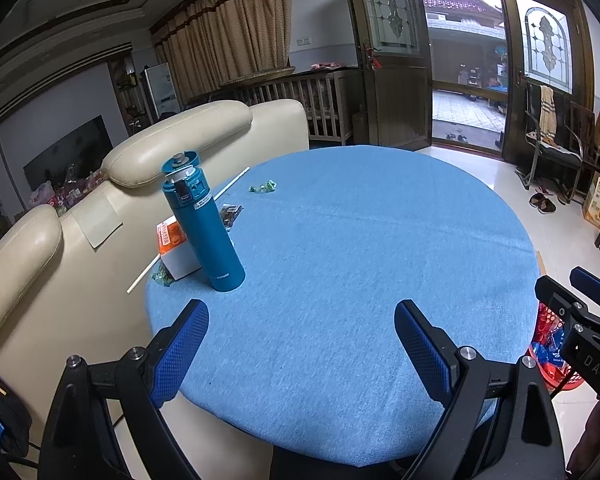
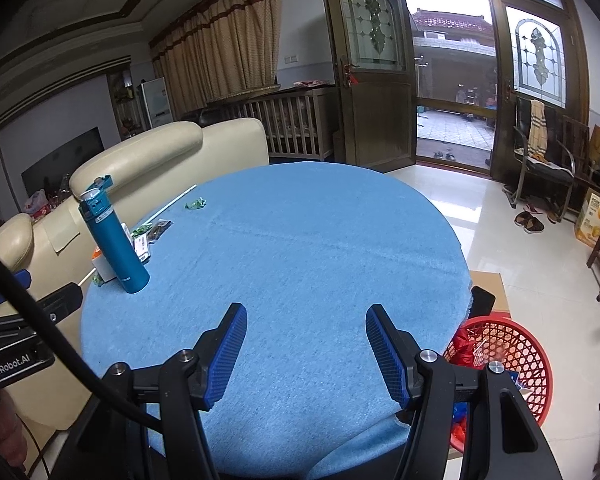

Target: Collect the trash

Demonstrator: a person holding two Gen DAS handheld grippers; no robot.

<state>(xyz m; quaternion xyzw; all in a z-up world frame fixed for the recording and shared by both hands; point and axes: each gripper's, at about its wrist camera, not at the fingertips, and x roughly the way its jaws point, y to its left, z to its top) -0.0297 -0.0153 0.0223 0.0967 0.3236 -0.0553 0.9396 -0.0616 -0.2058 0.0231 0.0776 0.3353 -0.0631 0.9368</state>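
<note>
Left gripper (image 1: 301,318): jaws spread wide, nothing between the blue pads; it hangs over the near part of the round table, pointing down and across it.
Right gripper (image 2: 306,322): jaws apart at a moderate gap, nothing between them; it hangs over the near edge of the same table.
Green wrapper, far (image 1: 263,187): crumpled on the blue cloth, ahead and to the left of both grippers, well apart from them, just right of the white stick.
Green wrapper, near (image 1: 162,276): at the left edge of the table, ahead-left of the left gripper, touching the box's near corner.
Dark packet (image 1: 231,216): flat on the cloth just behind the flask, ahead-left of the left gripper.
White stick (image 1: 188,230): long and thin, lying diagonally along the left edge, partly hidden by box and flask.
Orange-and-white box (image 1: 174,252): at the left edge, just left of the flask.
Teal vacuum flask (image 1: 204,226): upright, lid flipped open, ahead-left of both grippers.
Red mesh basket (image 2: 508,364): on the floor beside the table, just right of the right gripper, with red and blue scraps inside.
Table (image 1: 380,240): round, covered in blue cloth.
Cream sofa (image 1: 80,208): against the table's left side.
</note>
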